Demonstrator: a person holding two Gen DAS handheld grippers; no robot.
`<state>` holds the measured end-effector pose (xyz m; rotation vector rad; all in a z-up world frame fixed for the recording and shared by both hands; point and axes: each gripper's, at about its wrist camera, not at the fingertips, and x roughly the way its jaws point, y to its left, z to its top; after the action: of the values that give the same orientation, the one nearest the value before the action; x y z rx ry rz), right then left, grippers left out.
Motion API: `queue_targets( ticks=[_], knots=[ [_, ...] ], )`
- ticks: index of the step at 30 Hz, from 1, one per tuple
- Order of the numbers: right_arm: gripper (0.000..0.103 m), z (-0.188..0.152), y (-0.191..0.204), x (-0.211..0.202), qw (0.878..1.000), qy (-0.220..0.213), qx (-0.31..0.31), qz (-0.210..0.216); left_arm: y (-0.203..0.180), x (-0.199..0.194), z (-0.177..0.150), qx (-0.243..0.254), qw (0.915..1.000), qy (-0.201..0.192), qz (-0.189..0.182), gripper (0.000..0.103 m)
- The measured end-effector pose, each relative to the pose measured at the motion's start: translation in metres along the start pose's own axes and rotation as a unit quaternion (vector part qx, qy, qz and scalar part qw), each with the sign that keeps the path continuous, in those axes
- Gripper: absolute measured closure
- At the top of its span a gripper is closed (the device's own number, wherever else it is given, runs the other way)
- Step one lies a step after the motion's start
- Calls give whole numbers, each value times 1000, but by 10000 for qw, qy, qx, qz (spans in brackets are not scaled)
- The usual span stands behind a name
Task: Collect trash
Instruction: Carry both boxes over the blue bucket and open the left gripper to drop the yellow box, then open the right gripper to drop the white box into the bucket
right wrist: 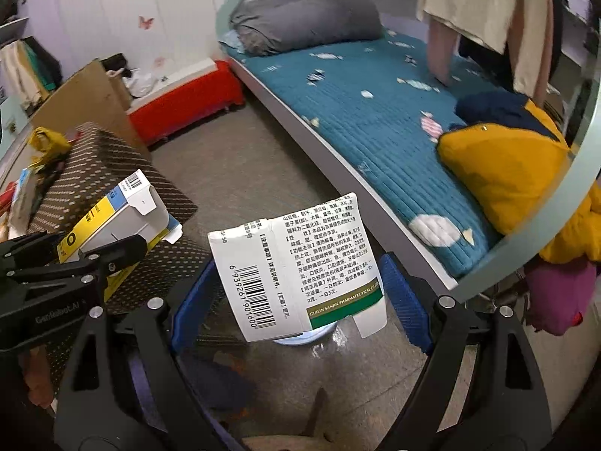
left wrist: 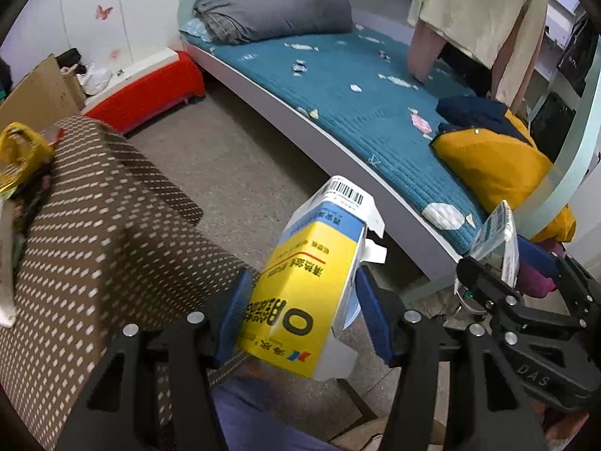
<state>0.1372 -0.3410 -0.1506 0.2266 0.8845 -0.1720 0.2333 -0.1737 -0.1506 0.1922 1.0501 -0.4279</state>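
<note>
My left gripper is shut on a yellow and blue medicine box, its open flaps and barcode pointing away from me. The same box shows in the right wrist view at the left, held in the left gripper's black jaws. My right gripper has its blue pads spread wide around a flattened white carton with a barcode and green stripe. The carton hangs between the fingers; I cannot see what grips it. In the left wrist view this carton shows edge-on at the right.
A brown dotted chair stands at the left with clutter and a yellow bag beside it. A bed with a teal mattress, grey pillow and yellow jacket runs along the right. A red stool and cardboard box stand behind. Grey floor lies between.
</note>
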Motion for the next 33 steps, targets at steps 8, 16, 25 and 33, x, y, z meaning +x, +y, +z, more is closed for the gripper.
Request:
queue_targets(
  ticks=[8,16,25,33],
  knots=[
    [19,6,-25,22,9992,212,255,-227,-12,37,28,56,9997,125,-186,30],
    [19,8,-31,39,9986,361,314,-230,-3,52,31,-27,9996,247,-100,26],
    [18,23,-7,70,9985,536,23,104,32,44,22,-348,9987,241,268,26],
    [13,32,5,76,9984,497,-76,246,47,43,18,-510,9975,284,395,26]
  ],
)
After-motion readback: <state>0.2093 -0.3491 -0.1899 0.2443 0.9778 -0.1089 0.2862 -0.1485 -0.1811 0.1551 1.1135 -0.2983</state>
